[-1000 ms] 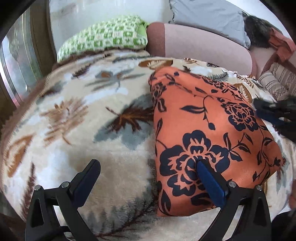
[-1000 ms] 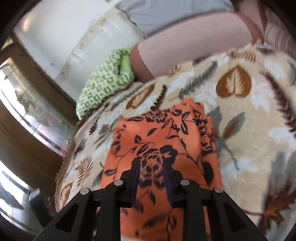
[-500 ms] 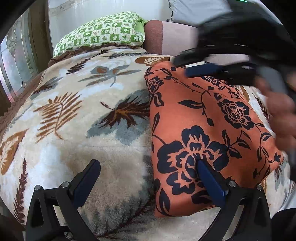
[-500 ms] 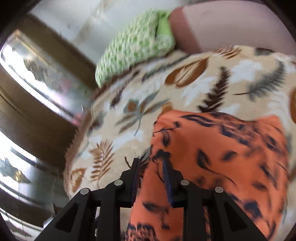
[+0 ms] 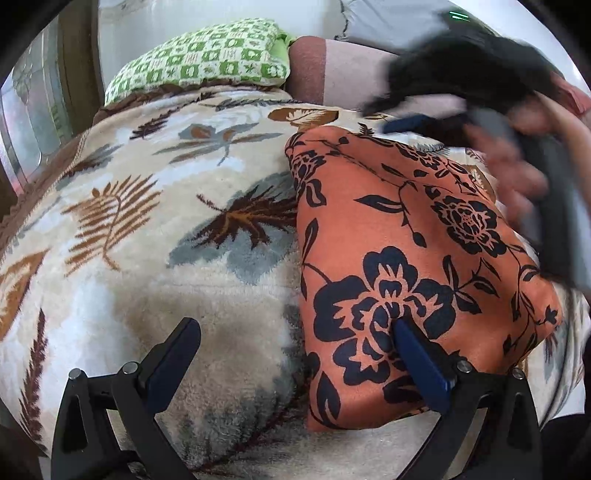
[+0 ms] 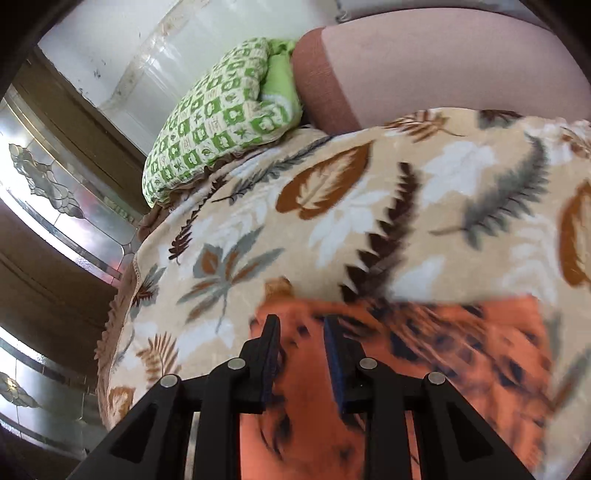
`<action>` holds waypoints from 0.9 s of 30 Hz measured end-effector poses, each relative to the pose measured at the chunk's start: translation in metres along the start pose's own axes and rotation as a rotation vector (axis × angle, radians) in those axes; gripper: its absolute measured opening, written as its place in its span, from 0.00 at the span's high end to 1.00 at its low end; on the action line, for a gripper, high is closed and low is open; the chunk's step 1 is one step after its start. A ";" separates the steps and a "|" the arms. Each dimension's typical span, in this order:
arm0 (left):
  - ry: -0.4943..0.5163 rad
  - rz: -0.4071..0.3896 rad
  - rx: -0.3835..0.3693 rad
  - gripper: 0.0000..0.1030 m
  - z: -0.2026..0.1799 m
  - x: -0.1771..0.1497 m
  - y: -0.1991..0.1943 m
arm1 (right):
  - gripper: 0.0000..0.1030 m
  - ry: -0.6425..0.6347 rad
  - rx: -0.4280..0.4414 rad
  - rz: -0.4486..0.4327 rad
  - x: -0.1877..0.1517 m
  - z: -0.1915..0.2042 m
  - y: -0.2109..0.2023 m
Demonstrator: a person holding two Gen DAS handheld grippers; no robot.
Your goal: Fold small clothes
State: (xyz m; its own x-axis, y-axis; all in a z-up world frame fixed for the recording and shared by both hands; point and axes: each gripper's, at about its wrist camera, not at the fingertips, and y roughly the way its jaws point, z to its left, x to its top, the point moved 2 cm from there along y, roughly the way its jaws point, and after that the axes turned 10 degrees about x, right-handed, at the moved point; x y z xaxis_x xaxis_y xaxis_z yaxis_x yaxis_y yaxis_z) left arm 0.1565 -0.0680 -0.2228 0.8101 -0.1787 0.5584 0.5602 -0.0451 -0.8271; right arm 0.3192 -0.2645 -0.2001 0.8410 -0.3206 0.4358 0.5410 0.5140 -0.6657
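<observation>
A folded orange cloth with a black flower print (image 5: 402, 240) lies on a leaf-patterned blanket (image 5: 147, 229). My left gripper (image 5: 295, 332) is open wide at the cloth's near left edge; its right finger (image 5: 417, 354) rests on the cloth, its left finger (image 5: 173, 354) over the blanket. My right gripper (image 6: 301, 332), jaws narrowly apart and empty, hovers over the cloth's far edge (image 6: 424, 339); it shows blurred in the left wrist view (image 5: 410, 123) at the cloth's far corner.
A green checked pillow (image 5: 207, 66) and a pink bolster (image 5: 354, 81) lie at the head of the bed. A grey pillow (image 5: 388, 18) sits behind. Patterned glass panels in a wooden frame (image 6: 55, 206) stand at the left.
My right gripper swept from the cloth's near part over it to its far edge. The left gripper stayed open in place. The cloth has not moved.
</observation>
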 end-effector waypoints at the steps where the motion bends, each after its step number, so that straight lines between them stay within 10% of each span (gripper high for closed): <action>1: -0.005 0.004 -0.001 0.00 0.000 0.000 0.001 | 0.73 -0.005 -0.021 -0.003 -0.008 -0.005 -0.013; 6: 0.021 -0.025 0.038 0.00 -0.005 -0.002 -0.003 | 0.73 0.068 -0.232 0.016 -0.055 -0.061 -0.055; 16: 0.047 -0.074 0.107 0.00 -0.012 -0.004 -0.010 | 0.73 0.051 -0.036 -0.047 -0.153 -0.031 -0.145; 27: 0.066 -0.117 0.150 0.00 -0.017 -0.008 -0.014 | 0.73 0.059 -0.089 -0.050 -0.185 -0.035 -0.152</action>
State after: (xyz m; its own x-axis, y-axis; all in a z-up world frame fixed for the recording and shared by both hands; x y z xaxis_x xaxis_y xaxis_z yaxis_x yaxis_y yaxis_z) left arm 0.1386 -0.0825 -0.2166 0.7275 -0.2452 0.6408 0.6734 0.0765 -0.7353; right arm 0.0818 -0.3111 -0.2010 0.8107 -0.3918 0.4351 0.5789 0.4245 -0.6962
